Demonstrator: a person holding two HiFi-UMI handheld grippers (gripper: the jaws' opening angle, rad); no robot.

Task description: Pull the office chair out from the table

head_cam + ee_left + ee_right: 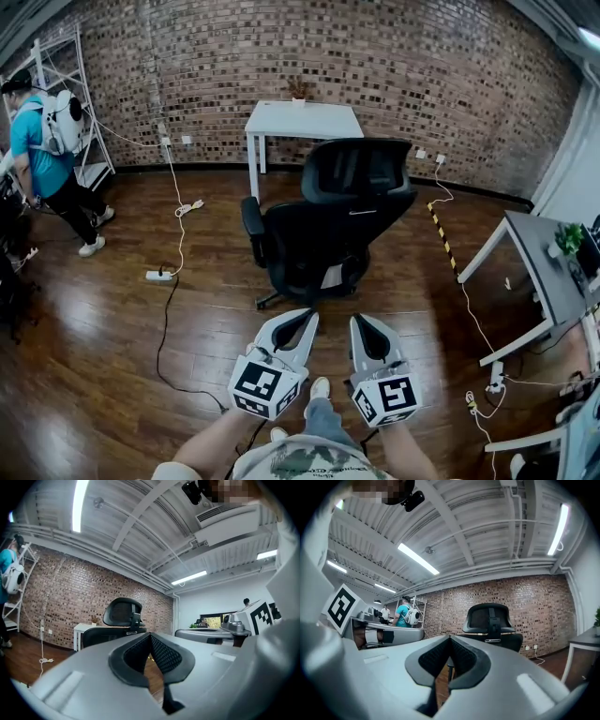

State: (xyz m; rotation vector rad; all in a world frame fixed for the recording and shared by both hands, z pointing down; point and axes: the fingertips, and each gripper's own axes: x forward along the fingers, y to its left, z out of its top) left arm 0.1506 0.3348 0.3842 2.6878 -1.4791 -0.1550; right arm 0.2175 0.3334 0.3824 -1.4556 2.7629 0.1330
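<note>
A black office chair (330, 223) stands on the wooden floor in the head view, its back toward me and apart from the small white table (302, 120) by the brick wall. My left gripper (309, 317) and right gripper (357, 321) hang side by side just short of the chair's base, both shut with nothing between the jaws. Neither touches the chair. In the left gripper view the chair (119, 620) rises beyond the shut left gripper (150, 637). The right gripper view shows the chair (491, 624) past the shut right gripper (450, 640).
A white power strip (158, 276) and black cable lie on the floor at the left. A person (47, 164) stands by a white shelf (70, 89) at far left. A grey desk (542, 277) with cables stands at the right. A yellow-black floor strip (441, 234) runs beside the chair.
</note>
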